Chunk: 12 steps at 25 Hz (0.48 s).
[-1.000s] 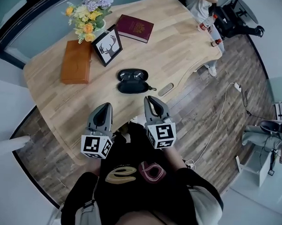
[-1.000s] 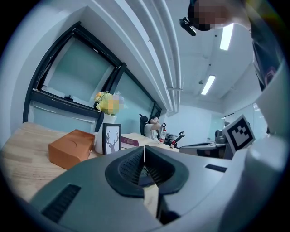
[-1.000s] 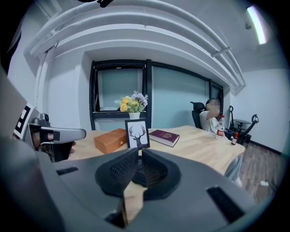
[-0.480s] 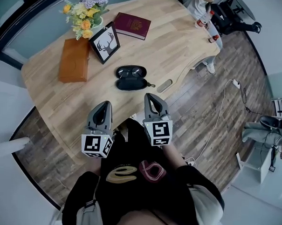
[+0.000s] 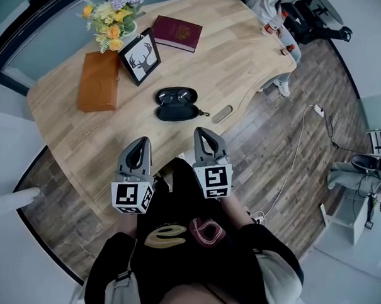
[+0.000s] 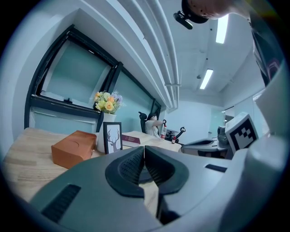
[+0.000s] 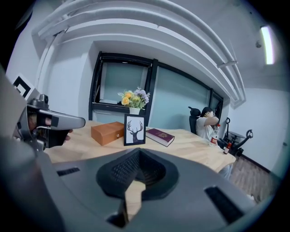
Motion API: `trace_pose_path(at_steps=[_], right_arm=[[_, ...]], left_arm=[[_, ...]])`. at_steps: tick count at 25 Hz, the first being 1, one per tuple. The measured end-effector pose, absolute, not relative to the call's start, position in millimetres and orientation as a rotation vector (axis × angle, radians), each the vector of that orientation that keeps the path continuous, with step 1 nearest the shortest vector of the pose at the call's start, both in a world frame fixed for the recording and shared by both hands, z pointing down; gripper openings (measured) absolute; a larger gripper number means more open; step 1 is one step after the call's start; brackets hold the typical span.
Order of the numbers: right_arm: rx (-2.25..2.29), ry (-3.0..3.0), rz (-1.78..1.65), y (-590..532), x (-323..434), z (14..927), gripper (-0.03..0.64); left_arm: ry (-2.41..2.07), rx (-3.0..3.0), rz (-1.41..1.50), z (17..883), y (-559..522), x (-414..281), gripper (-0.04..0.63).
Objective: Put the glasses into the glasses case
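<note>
The glasses [image 5: 176,96] lie in the far half of the open case [image 5: 178,112], at the middle of the table [image 5: 245,62]. What seems left is folding the near half over (if that half is the lid). A small grey piece [image 5: 222,114] lies just right of the case, near the table's edge. Farther left stand a frame [image 5: 142,59], a box [image 5: 98,81] and flowers [image 5: 114,22], and a book [image 5: 177,33] lies at the far side.

Both grippers hang over the near edge, well apart from the case. The left gripper [image 5: 140,143] has its jaws pressed together on nothing. The right gripper [image 5: 202,133] is likewise clenched and empty.

With the jaws clenched like this, either gripper can only push. A one-sided shove on the lid would likely slide the light case toward the right edge rather than fold it. If a temple sits proud of the rim, the closing lid could pinch or bend it. Bracing the case with one gripper would guard against both.
</note>
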State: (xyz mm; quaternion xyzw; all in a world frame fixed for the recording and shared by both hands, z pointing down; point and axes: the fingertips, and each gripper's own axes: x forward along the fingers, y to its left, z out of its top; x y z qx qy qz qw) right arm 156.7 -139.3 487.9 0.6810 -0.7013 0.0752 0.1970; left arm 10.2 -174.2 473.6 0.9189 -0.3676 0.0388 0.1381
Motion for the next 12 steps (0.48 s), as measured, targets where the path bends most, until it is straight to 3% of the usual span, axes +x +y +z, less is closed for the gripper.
trace_pose_path(at_steps=[12], right_arm=[[1.887, -1.913, 0.205, -134.8, 158.7, 496.4, 0.009]], left_arm=[[-1.055, 2.650, 0.154, 481.8, -178.2, 8.2, 0.018]])
